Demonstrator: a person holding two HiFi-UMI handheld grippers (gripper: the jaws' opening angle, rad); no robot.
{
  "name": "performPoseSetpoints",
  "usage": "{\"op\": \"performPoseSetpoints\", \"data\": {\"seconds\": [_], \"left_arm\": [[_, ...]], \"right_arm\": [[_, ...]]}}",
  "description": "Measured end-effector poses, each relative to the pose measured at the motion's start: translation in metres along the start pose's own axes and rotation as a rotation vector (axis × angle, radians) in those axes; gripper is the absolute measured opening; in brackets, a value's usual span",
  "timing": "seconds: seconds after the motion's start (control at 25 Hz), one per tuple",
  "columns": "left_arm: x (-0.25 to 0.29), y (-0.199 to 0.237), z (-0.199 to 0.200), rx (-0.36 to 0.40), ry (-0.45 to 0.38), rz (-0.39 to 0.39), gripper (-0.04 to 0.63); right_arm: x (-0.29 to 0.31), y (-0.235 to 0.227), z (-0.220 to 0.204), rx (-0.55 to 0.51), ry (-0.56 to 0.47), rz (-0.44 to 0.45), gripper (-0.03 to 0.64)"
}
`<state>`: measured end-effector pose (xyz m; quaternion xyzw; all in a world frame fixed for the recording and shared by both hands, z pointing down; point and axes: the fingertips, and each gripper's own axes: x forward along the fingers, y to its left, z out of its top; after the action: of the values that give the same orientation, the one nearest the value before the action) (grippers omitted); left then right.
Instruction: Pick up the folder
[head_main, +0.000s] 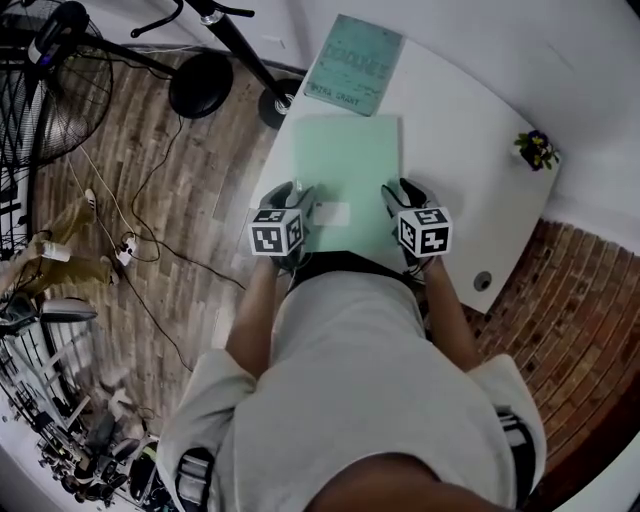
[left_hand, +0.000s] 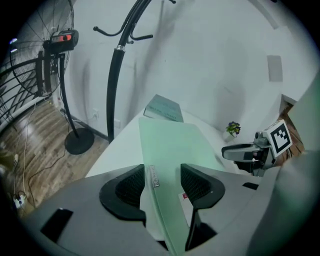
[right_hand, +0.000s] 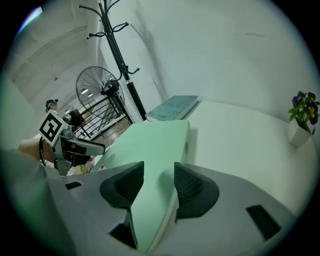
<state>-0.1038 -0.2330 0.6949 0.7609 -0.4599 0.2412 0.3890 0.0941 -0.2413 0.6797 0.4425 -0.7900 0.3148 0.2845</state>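
Observation:
A pale green folder (head_main: 345, 165) lies flat on the white table (head_main: 470, 130), with a small white label (head_main: 333, 213) near its close edge. My left gripper (head_main: 292, 200) is at the folder's near left corner. In the left gripper view its jaws (left_hand: 162, 182) stand apart, the folder's (left_hand: 172, 145) left edge running between them without being pressed. My right gripper (head_main: 405, 195) is at the near right corner. Its jaws (right_hand: 159, 182) are also apart, with the folder's (right_hand: 150, 145) right edge between them. Each gripper shows in the other's view.
A teal book (head_main: 352, 62) lies at the table's far end. A small pot of purple flowers (head_main: 537, 150) stands at the right edge. A coat stand base (head_main: 200, 85), a fan (head_main: 50, 90) and cables occupy the wooden floor to the left.

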Motion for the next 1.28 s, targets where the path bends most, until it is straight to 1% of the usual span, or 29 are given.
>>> {"op": "performPoseSetpoints", "data": {"seconds": [0.12, 0.36, 0.52, 0.72, 0.92, 1.08, 1.16, 1.24, 1.28], "left_arm": [[0.005, 0.001, -0.005, -0.033, 0.034, -0.024, 0.229], [0.015, 0.0, -0.011, -0.07, 0.065, -0.044, 0.235], [0.018, 0.0, -0.01, -0.072, 0.078, -0.042, 0.235], [0.021, 0.0, -0.011, -0.068, 0.092, -0.032, 0.235], [0.023, 0.0, -0.011, -0.085, 0.099, -0.033, 0.236], [0.025, 0.002, -0.009, -0.12, 0.102, -0.048, 0.239], [0.027, 0.0, -0.008, -0.145, 0.105, -0.061, 0.259], [0.031, -0.003, -0.007, -0.173, 0.111, -0.063, 0.314], [0.034, -0.003, -0.007, -0.183, 0.117, -0.054, 0.322]], "right_arm": [[0.004, 0.0, -0.002, -0.002, 0.021, 0.003, 0.198], [0.012, -0.005, -0.011, 0.014, 0.062, 0.01, 0.222], [0.019, -0.007, -0.021, 0.06, 0.09, 0.036, 0.238], [0.024, -0.009, -0.03, 0.098, 0.106, 0.052, 0.241], [0.027, -0.01, -0.029, 0.095, 0.126, 0.064, 0.241], [0.03, -0.01, -0.028, 0.093, 0.137, 0.071, 0.242], [0.031, -0.011, -0.029, 0.096, 0.136, 0.078, 0.242], [0.033, -0.01, -0.028, 0.095, 0.129, 0.087, 0.245], [0.033, -0.01, -0.027, 0.094, 0.126, 0.09, 0.247]]}}
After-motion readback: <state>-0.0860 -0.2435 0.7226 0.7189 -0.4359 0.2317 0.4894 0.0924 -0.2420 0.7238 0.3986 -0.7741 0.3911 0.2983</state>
